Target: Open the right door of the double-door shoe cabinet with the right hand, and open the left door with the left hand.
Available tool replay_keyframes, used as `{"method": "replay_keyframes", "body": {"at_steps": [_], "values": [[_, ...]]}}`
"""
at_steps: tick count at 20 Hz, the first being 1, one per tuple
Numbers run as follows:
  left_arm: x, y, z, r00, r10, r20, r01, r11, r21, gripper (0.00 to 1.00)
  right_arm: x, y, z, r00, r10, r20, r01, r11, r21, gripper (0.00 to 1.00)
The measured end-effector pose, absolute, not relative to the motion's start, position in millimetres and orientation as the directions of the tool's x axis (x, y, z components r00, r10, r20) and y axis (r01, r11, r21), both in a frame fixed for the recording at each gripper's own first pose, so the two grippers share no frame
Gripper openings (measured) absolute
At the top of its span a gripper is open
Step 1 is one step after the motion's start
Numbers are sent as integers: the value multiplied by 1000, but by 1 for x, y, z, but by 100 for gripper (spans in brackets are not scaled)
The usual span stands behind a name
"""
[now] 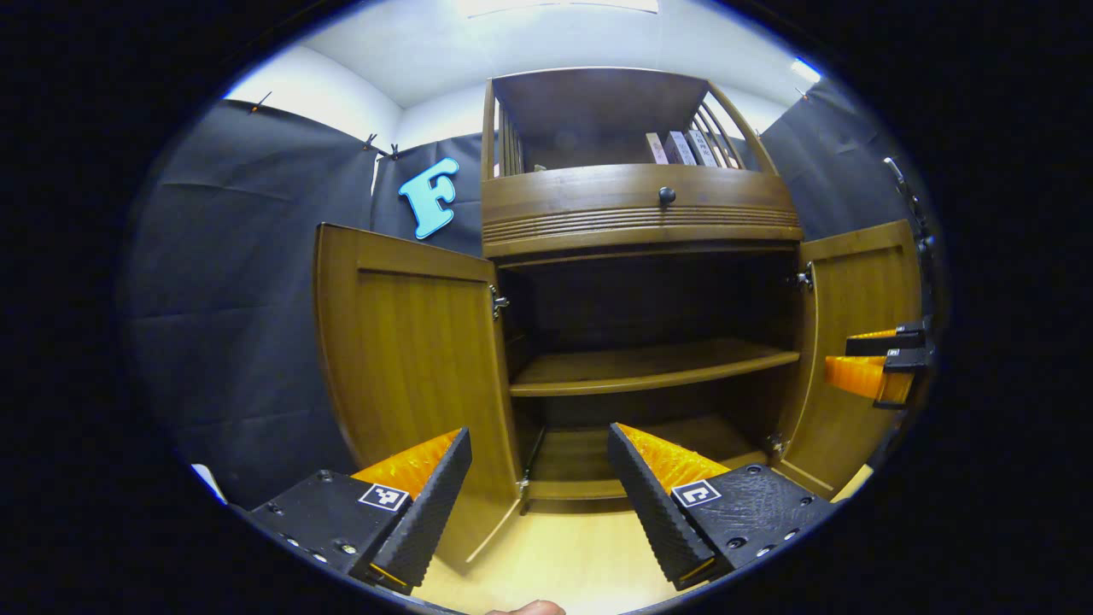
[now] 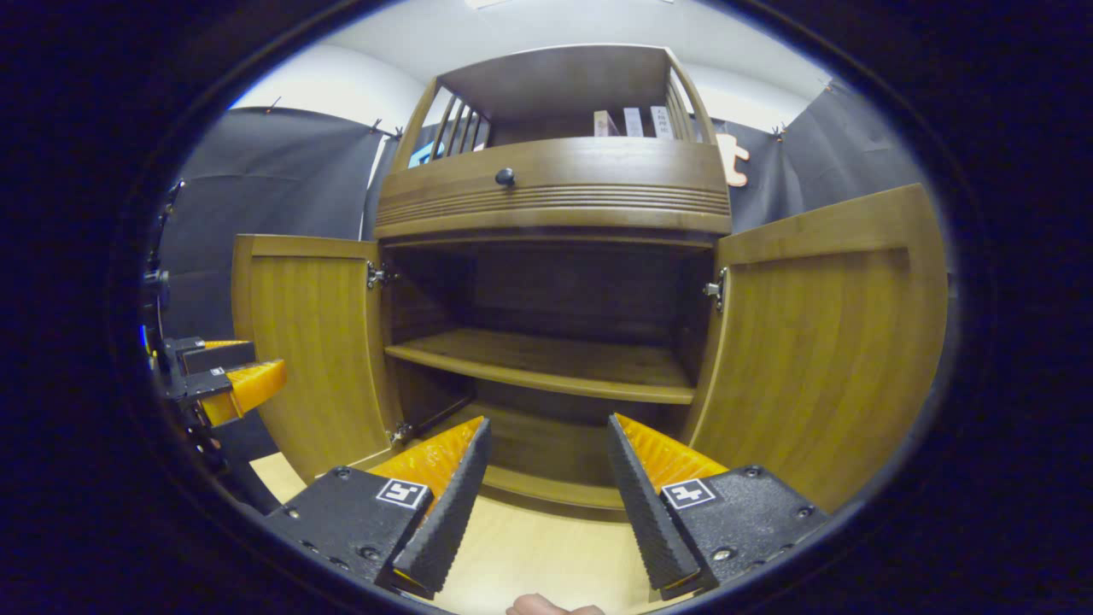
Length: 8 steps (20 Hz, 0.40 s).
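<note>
**Both cabinet doors stand open, tongs free**

While both doors are swung wide, the shoe cabinet [image 1: 640, 222] lies straight ahead of each pair of tongs. The left door [image 1: 410, 342] stands upright just beside the left tongs [image 1: 540, 470], and the right door [image 2: 828, 342] just beside the right tongs [image 2: 546, 461]; each hand is nearer its own door. Both tongs are spread apart and hold nothing. I count two doors, one inner shelf [image 2: 546, 367], one knob [image 2: 505, 177], three books [image 2: 632, 122]. I judge the task nearly finished.
</note>
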State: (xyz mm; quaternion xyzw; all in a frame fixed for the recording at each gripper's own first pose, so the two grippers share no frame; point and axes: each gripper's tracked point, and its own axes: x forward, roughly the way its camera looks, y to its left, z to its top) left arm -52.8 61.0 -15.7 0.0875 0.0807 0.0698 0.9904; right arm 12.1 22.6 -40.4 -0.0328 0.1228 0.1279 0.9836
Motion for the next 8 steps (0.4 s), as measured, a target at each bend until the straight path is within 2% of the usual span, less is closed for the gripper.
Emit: {"method": "replay_keyframes", "body": {"at_steps": [1,3,4,8], "values": [[-50,51,-15,980,134,-149,-111,981,158,100,11,22,-39,938,247,-245,-259,966,-17,85],[-44,30,-18,982,74,-173,-54,991,119,93,9,25,-38,927,276,-255,-284,959,4,85],[-41,26,-17,983,65,-172,-45,992,120,96,8,26,-38,922,287,-259,-297,955,3,87],[-33,19,-5,987,50,-151,-30,991,132,96,3,30,-37,919,308,-248,-322,947,-18,85]]}}
